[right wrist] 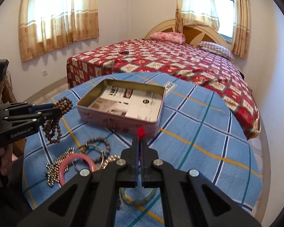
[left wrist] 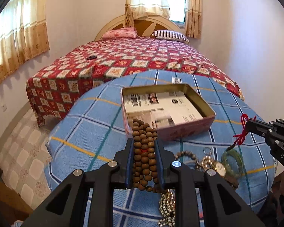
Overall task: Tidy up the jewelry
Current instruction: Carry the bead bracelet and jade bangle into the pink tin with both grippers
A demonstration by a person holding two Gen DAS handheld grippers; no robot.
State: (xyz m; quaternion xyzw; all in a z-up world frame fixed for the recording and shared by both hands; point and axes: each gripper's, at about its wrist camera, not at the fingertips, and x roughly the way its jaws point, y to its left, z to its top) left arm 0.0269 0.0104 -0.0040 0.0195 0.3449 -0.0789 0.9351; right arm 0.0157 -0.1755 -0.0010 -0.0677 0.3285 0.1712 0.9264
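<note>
An open pink tin box [left wrist: 179, 130] [right wrist: 119, 122] lined with printed paper sits on the blue checked cloth. My left gripper [left wrist: 144, 143] [right wrist: 61, 108] is shut on a brown wooden bead bracelet [left wrist: 144, 151] [right wrist: 64, 105], held above the cloth just short of the tin's near-left side. My right gripper [right wrist: 141, 139] [left wrist: 247, 126] is shut on a red cord [right wrist: 141, 132] [left wrist: 243, 130]; a green bangle [left wrist: 233, 160] [right wrist: 140, 198] hangs from the cord. Loose jewelry lies near the front edge.
The pile holds a pink bangle [right wrist: 75, 165], a silver bead chain [right wrist: 55, 168] [left wrist: 167, 206], a grey bead bracelet [right wrist: 100, 145], a wristwatch [left wrist: 220, 168] and a small ring [left wrist: 207, 150]. Behind is a bed with a red patterned cover [left wrist: 132, 60] and a dark bracelet [left wrist: 91, 57].
</note>
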